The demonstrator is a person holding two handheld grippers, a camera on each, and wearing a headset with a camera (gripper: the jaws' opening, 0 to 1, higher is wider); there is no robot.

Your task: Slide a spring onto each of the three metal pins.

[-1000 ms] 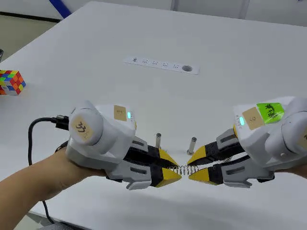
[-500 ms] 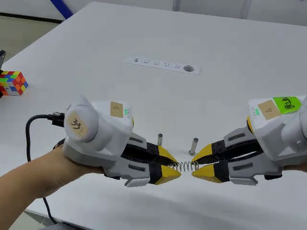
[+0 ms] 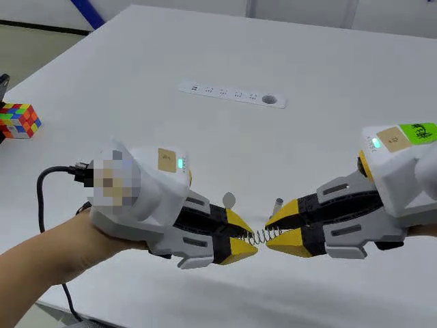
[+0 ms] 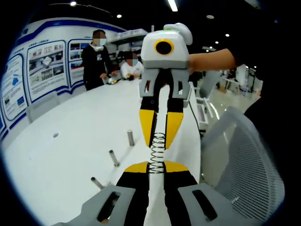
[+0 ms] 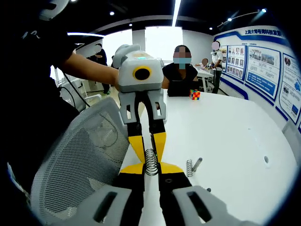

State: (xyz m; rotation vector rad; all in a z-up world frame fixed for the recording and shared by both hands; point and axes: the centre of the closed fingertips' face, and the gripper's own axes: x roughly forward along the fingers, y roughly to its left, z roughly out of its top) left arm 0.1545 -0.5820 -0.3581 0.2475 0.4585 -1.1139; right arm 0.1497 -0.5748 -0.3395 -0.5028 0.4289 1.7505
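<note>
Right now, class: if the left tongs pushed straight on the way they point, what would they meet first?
The spring clamped in the left tongs lies along that line; just beyond it, the yellow tips of the right tongs, pointing back head-on, look like the first thing met.

Pretty much the whole room is taken up by a big white table [image 3: 136, 68], with a white power strip [image 3: 232, 93] set flat into its top and a colourful puzzle cube [image 3: 17, 118] left near its left edge. A bit of beige floor [image 3: 31, 44] is glimpsed past that edge. A grey mesh chair [image 5: 84, 150] is parked right by the table. The walls are covered with blue-trimmed info panels [image 4: 40, 63], a bright window [image 5: 162, 40] is set in the far wall, and the dark ceiling is lit by long strip lights [image 5: 177, 12] plus small spotlights [image 4: 72, 3].
</note>
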